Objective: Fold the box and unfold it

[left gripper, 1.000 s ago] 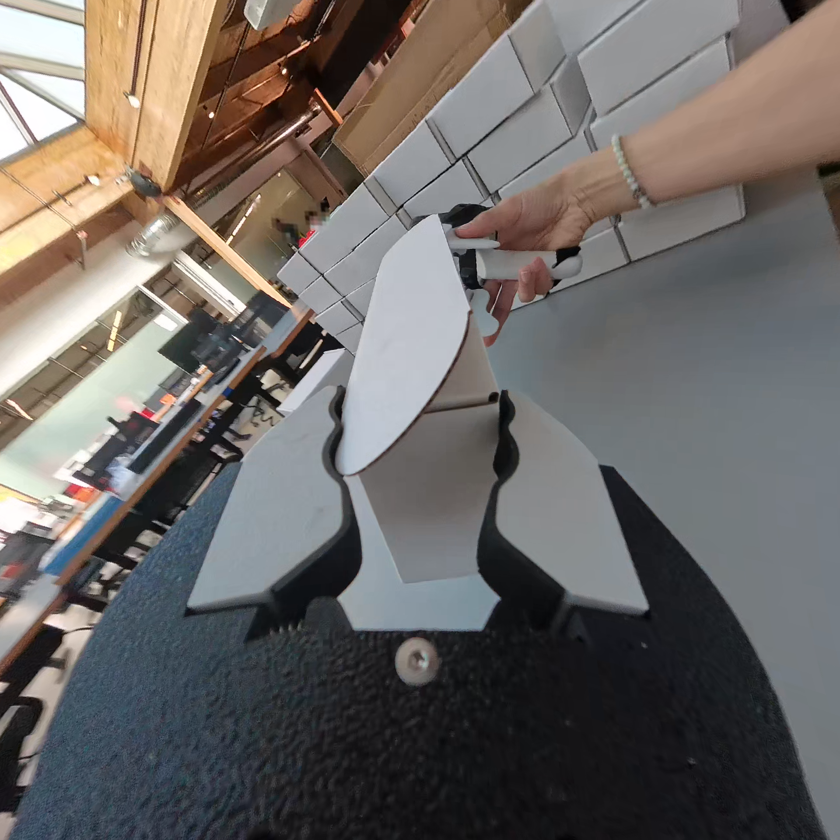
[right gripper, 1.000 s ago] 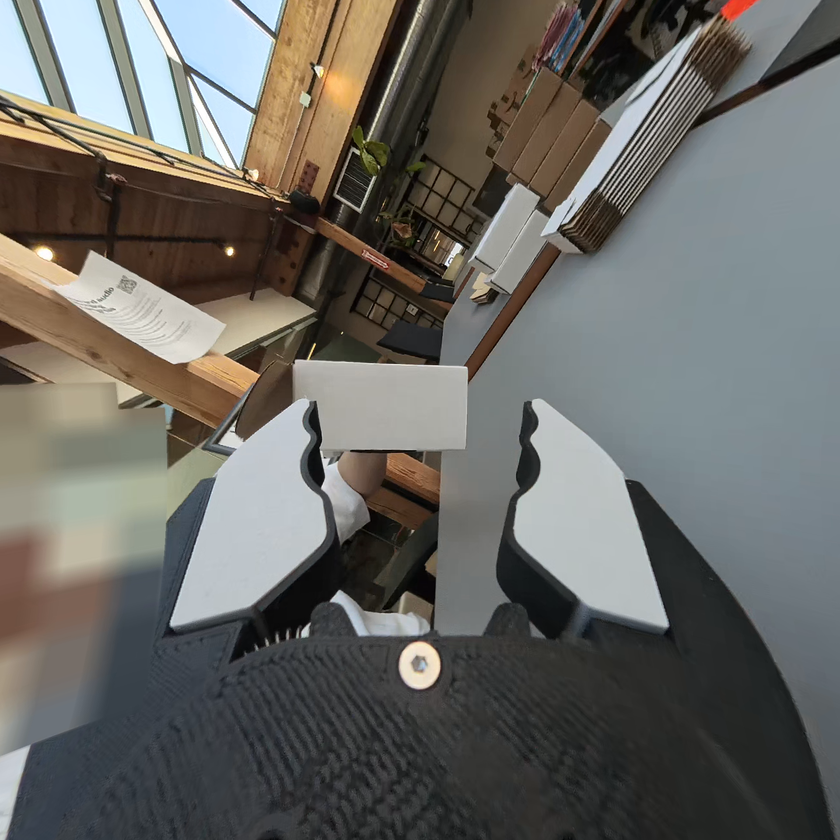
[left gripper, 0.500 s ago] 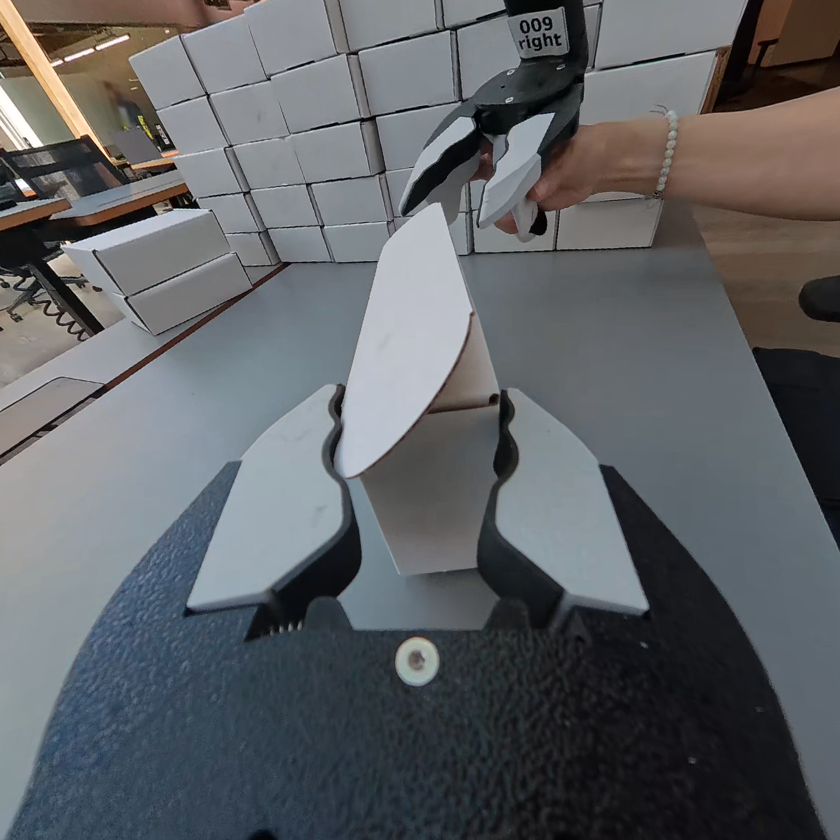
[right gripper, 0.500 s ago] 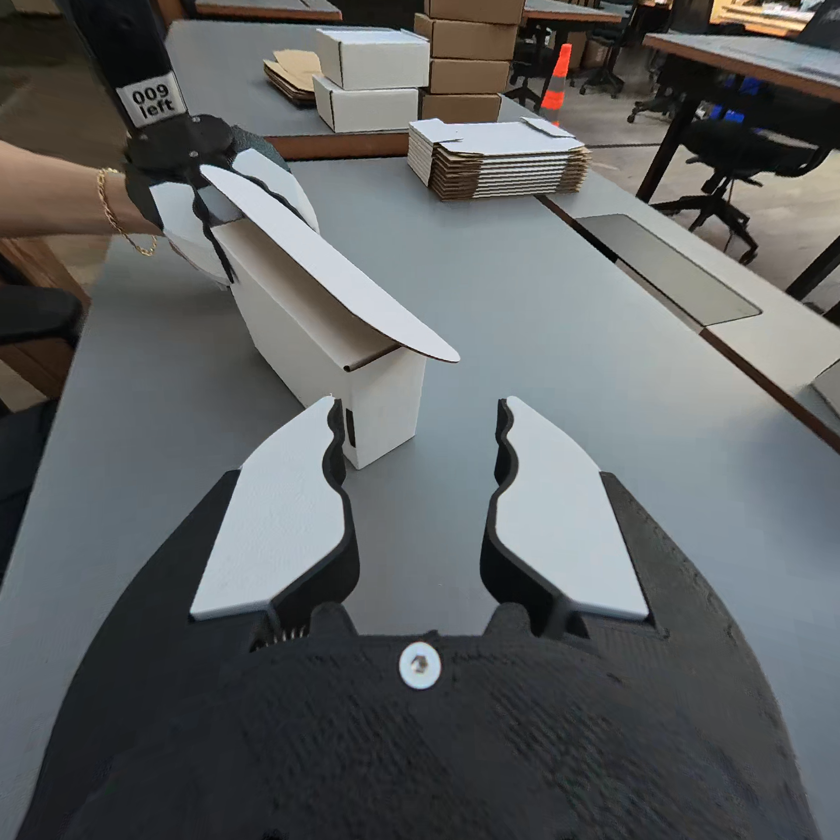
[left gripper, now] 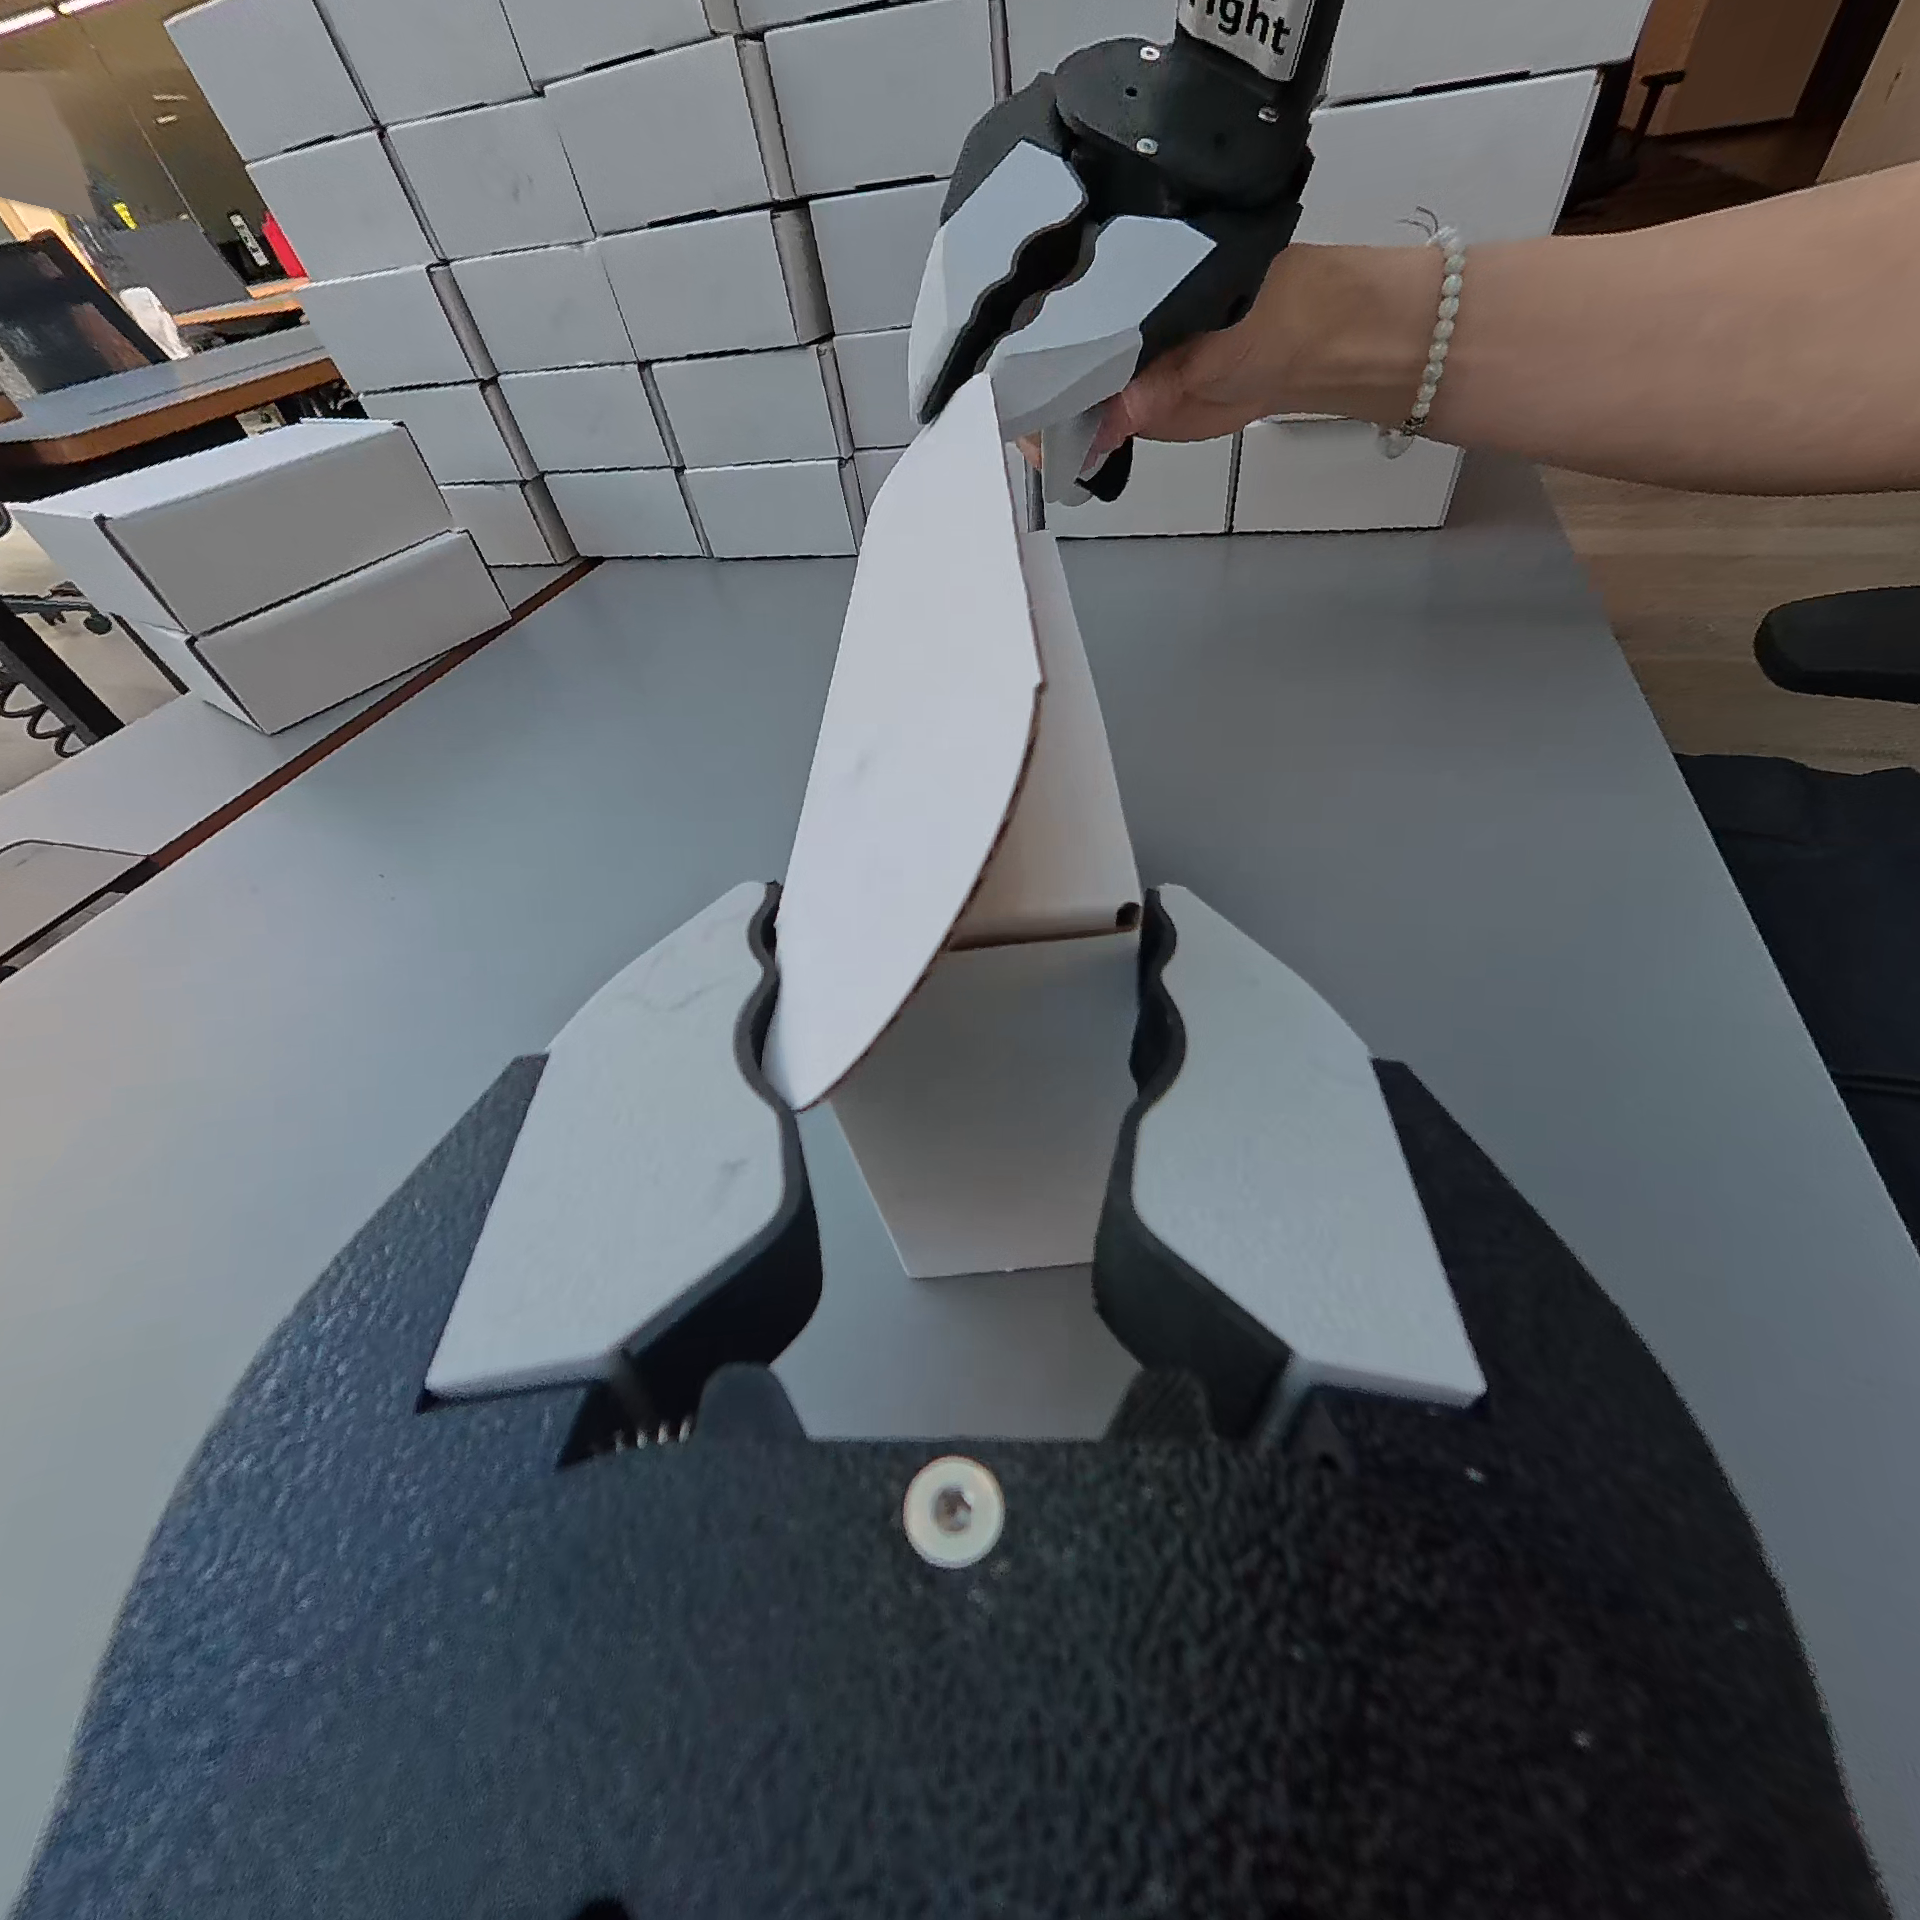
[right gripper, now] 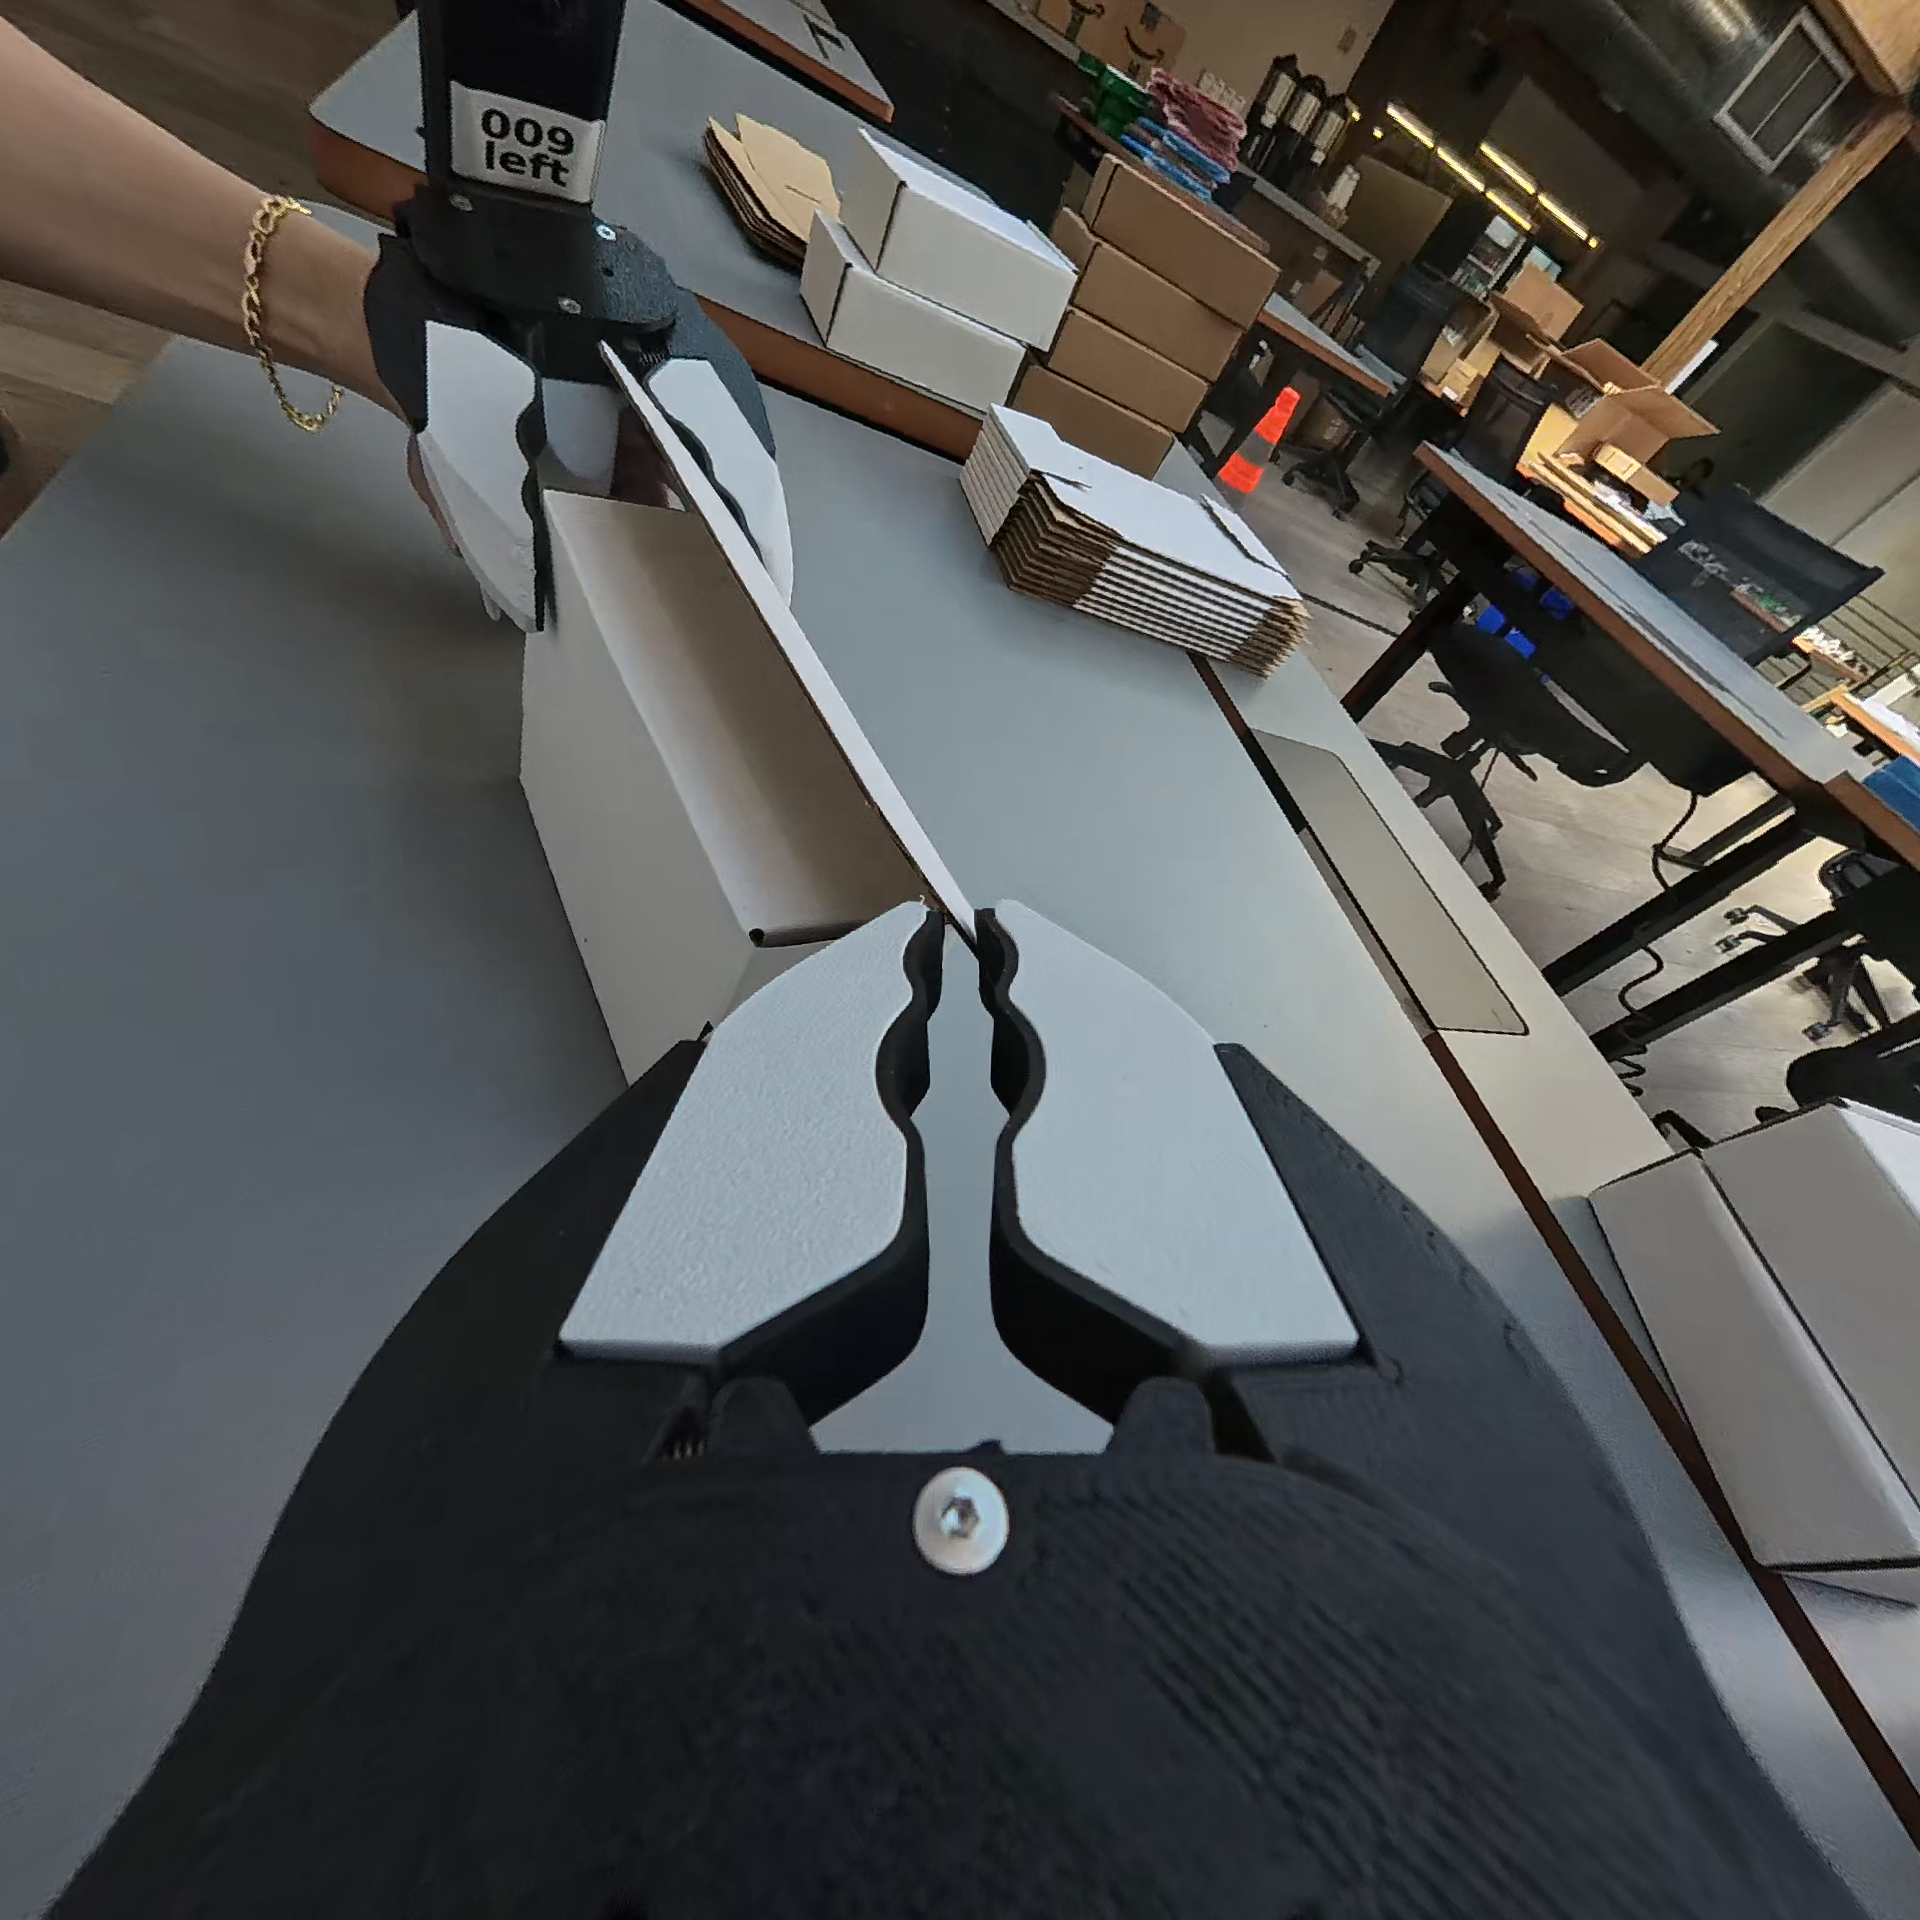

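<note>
My left hand-held gripper [left gripper: 956, 997] straddles the near end of the long white cardboard box [left gripper: 987, 1101], its fingers either side of the end wall; I cannot tell whether they press it. The box stands on the grey bench [left gripper: 1351, 831], its curved white lid flap [left gripper: 914, 790] raised on edge. At the far end my right hand-held gripper [right gripper: 961, 928] is pinched closed on the flap's edge. Beyond, a wall of stacked white boxes [left gripper: 623, 291] lines the bench.
</note>
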